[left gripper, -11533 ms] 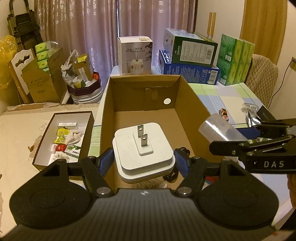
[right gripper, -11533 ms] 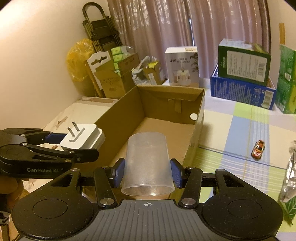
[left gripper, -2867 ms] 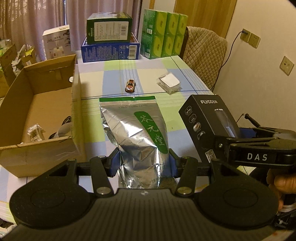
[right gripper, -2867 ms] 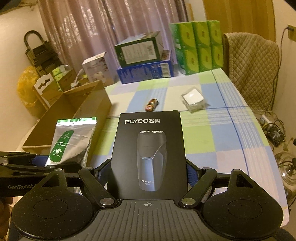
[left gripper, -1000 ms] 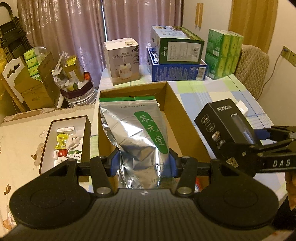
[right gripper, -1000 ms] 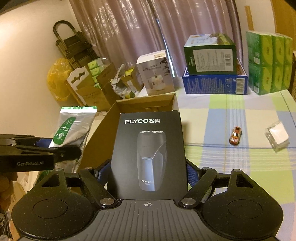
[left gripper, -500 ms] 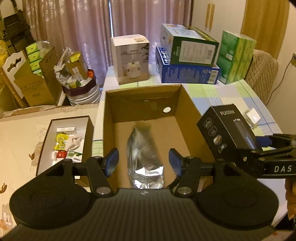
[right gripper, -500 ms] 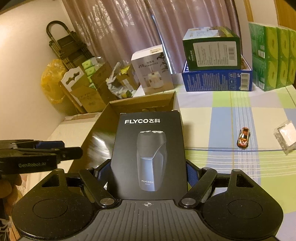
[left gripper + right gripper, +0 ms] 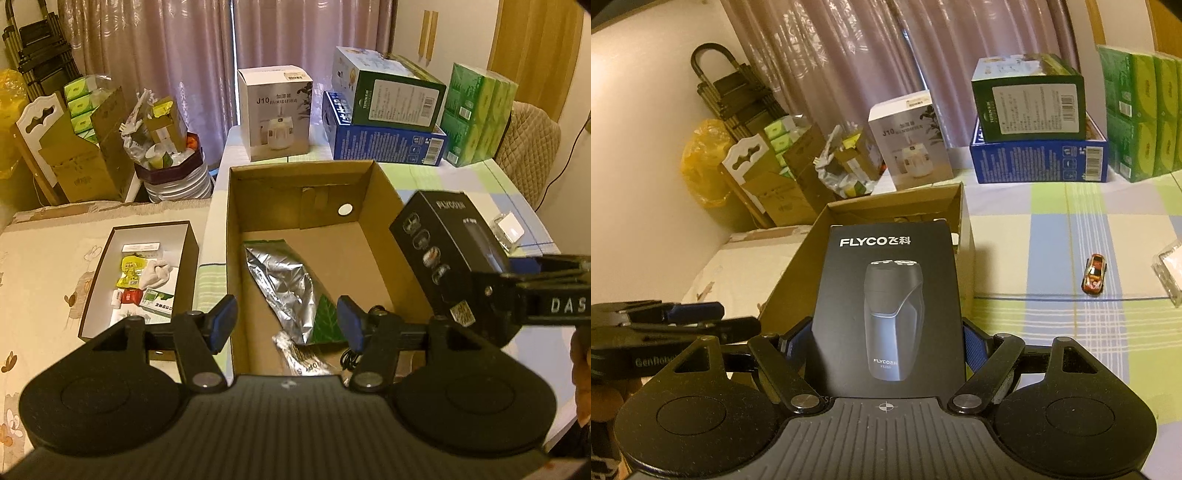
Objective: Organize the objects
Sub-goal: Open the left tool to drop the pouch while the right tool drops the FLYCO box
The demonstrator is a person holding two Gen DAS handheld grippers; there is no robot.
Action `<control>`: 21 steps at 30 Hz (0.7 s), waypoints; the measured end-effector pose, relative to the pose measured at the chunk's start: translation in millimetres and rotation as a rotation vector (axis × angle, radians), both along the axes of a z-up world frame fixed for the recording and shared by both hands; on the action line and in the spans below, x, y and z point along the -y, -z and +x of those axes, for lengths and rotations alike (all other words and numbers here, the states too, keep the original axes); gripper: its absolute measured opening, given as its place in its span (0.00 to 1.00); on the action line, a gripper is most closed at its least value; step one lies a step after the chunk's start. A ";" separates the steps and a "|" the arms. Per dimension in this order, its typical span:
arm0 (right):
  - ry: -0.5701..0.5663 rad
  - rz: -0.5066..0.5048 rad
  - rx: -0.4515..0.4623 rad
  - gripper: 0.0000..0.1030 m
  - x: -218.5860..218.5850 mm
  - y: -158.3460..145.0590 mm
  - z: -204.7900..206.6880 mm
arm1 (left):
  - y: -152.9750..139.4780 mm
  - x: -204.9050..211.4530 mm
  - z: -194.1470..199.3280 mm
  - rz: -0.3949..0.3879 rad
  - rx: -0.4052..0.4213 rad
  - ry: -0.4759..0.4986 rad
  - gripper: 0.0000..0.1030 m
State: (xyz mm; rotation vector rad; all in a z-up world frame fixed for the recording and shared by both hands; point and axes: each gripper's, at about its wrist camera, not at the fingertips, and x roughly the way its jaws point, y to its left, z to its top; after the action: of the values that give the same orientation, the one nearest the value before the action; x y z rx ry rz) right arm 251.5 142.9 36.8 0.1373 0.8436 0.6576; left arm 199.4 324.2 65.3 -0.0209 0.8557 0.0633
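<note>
My left gripper (image 9: 287, 319) hangs open and empty over the near end of the open cardboard box (image 9: 384, 192). The silver tea bag (image 9: 284, 284) lies on the box floor below it, beside a small foil packet (image 9: 303, 356) and a black cable (image 9: 351, 360). My right gripper (image 9: 888, 341) is shut on the black FLYCO shaver box (image 9: 890, 302), held upright above the cardboard box's (image 9: 798, 269) right wall. The left wrist view has the shaver box (image 9: 443, 258) at right. A toy car (image 9: 1094, 274) and a clear white-filled packet (image 9: 1169, 267) lie on the checked tablecloth.
At the table's far end stand a white J10 humidifier box (image 9: 275, 114), a green box on a blue box (image 9: 384, 122) and green tissue packs (image 9: 476, 118). A shallow tray (image 9: 99, 266) of small items lies left of the cardboard box. A padded chair (image 9: 532, 136) is at right.
My left gripper has opened and let the silver tea bag drop into the cardboard box. My right gripper has carried the shaver box closer over the box's right side.
</note>
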 end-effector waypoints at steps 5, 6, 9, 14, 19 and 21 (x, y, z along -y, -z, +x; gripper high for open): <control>-0.011 -0.007 0.005 0.75 -7.5 0.2 3.0 | 4.0 -2.8 -2.4 -0.006 -0.004 0.006 0.53; -0.013 -0.008 0.007 0.75 -8.8 0.4 4.2 | 5.0 -3.3 -2.2 -0.006 -0.006 0.007 0.53; -0.022 -0.006 0.002 0.75 -15.6 1.3 8.1 | 7.4 -5.4 -1.6 0.000 -0.011 0.007 0.53; -0.024 0.066 -0.016 0.84 -21.8 2.2 17.8 | 9.2 -12.1 -2.5 -0.002 -0.008 -0.006 0.53; 0.003 0.078 0.007 0.85 -15.2 0.4 15.2 | 12.9 -11.0 -6.8 0.012 -0.014 -0.007 0.53; 0.017 0.077 0.002 0.86 -9.3 0.4 14.1 | 14.1 -8.8 -8.5 0.009 -0.017 -0.008 0.53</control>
State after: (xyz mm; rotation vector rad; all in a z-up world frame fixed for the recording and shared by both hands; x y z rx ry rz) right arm 265.7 152.3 36.4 0.2125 0.8147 0.6745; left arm 190.8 333.0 51.2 -0.0151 0.8724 0.0747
